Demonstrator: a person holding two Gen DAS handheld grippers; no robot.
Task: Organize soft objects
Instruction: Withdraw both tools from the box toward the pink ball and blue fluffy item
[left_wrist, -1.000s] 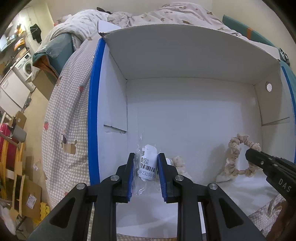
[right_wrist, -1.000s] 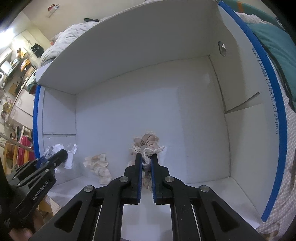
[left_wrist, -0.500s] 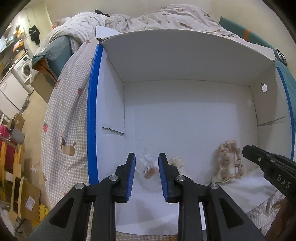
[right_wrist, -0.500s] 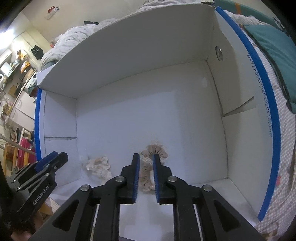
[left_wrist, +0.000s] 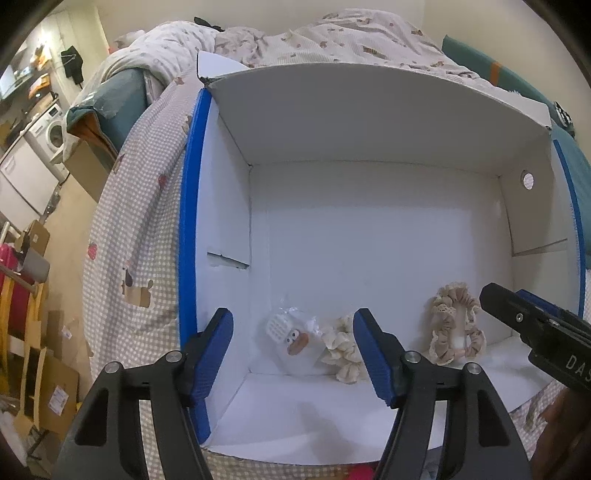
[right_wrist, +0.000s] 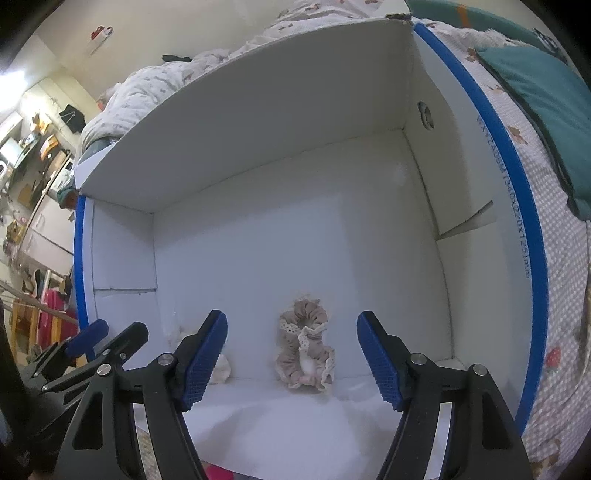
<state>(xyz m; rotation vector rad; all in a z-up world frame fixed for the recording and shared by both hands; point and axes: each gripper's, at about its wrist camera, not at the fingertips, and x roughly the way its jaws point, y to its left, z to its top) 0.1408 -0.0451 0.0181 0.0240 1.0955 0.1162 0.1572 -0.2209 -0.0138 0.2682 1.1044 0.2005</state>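
Observation:
A white cardboard box (left_wrist: 369, 229) with blue edges lies on the bed. Inside it, near its front left corner, lie a small white duck toy in clear plastic wrap (left_wrist: 291, 341) and a cream scrunchie (left_wrist: 345, 352). A beige lace scrunchie (left_wrist: 456, 328) leans further right; it also shows in the right wrist view (right_wrist: 304, 350). My left gripper (left_wrist: 293, 354) is open and empty above the duck toy. My right gripper (right_wrist: 291, 356) is open and empty in front of the beige scrunchie. The cream scrunchie (right_wrist: 221, 369) is partly hidden behind the right gripper's left finger.
The box (right_wrist: 332, 221) rests on a checked bedsheet (left_wrist: 140, 258) with a rumpled duvet (left_wrist: 332, 40) behind. A teal pillow (right_wrist: 546, 110) lies to the right. Cardboard and a washing machine (left_wrist: 48, 133) stand on the floor at left.
Both grippers opened and pulled back. The left let go of the wrapped duck toy, the right let go of the beige scrunchie; both items now lie in the box.

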